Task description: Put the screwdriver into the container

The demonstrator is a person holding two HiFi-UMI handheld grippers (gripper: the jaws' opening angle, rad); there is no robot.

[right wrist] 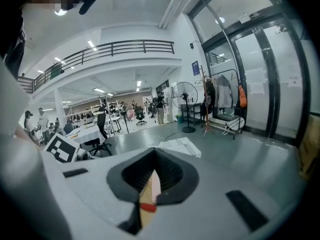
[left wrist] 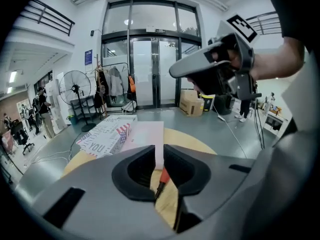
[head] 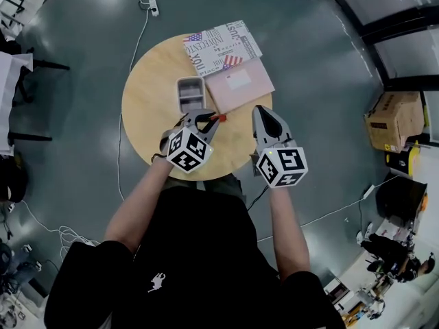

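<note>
On one round counter (head: 147, 108): one grey container (head: 190, 93), mid-counter; one red-handled screwdriver (head: 219, 118) near its right corner, in the narrow gap of the left tool (head: 206, 120), unclamped; one right tool (head: 264, 113), jaws together; one newspaper (head: 219, 45) and one pink envelope (head: 240, 82) at the far edge.

both forearms (head: 140, 201) come up from the bottom of the head view toward mid-frame. left hand-held gripper (head: 204, 117) sits at centre, tilted up and to the right, jaws a narrow slit apart. right hand-held gripper (head: 265, 112) is just to its right, not touching it, pointing up-frame, jaw tips together. marker cubes (head: 187, 149) face the camera.
</note>
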